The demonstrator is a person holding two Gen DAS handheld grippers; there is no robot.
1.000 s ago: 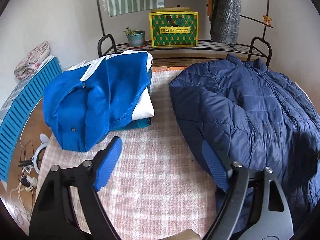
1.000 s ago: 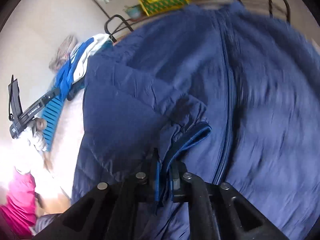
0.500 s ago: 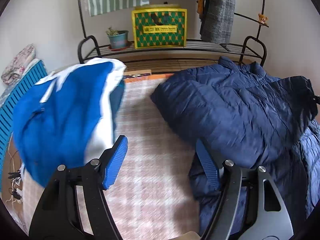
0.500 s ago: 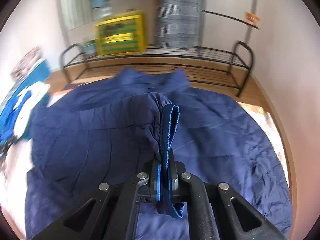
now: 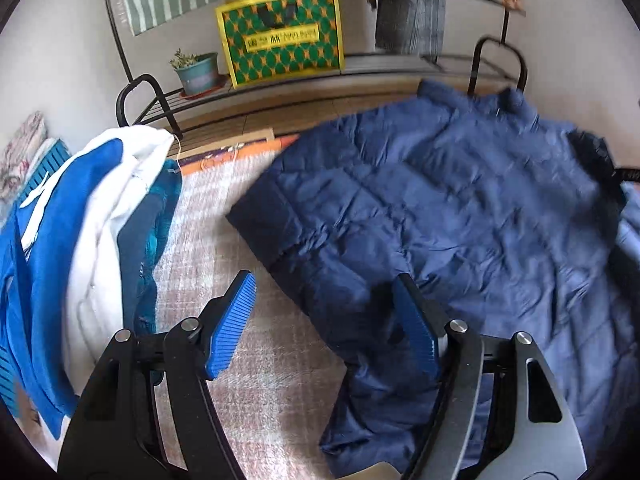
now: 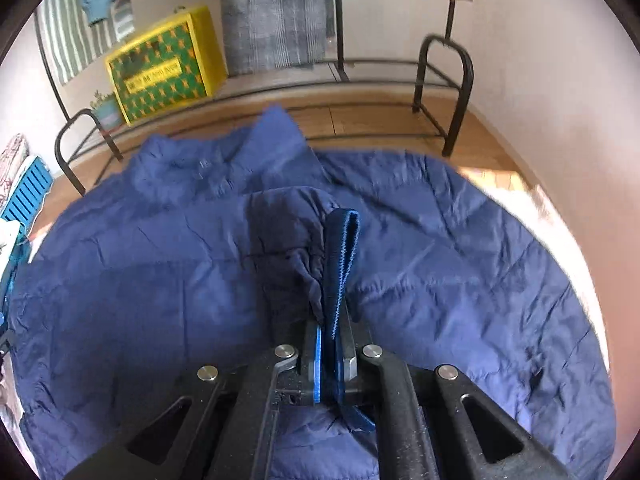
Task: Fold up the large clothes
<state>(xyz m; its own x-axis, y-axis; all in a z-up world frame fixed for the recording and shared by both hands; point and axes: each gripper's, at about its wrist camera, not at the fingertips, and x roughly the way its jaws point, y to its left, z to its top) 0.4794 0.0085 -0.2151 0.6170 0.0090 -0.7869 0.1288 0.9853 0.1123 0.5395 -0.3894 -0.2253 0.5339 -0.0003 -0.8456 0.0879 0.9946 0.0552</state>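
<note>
A navy quilted puffer jacket lies spread on a pink checked mat; it fills the right wrist view. My right gripper is shut on the jacket's sleeve cuff, holding the sleeve up over the jacket's body. My left gripper is open and empty, low over the mat at the jacket's left edge, its right finger over the fabric.
A pile of folded blue and white clothes lies on the mat's left. Behind stands a black metal rack with a yellow-green box, a potted plant and hanging clothes. A blue slatted panel is at far left.
My right gripper has carried the sleeve cuff across the jacket toward its middle. My left gripper has shifted right and closer to the jacket's left edge, still open.
</note>
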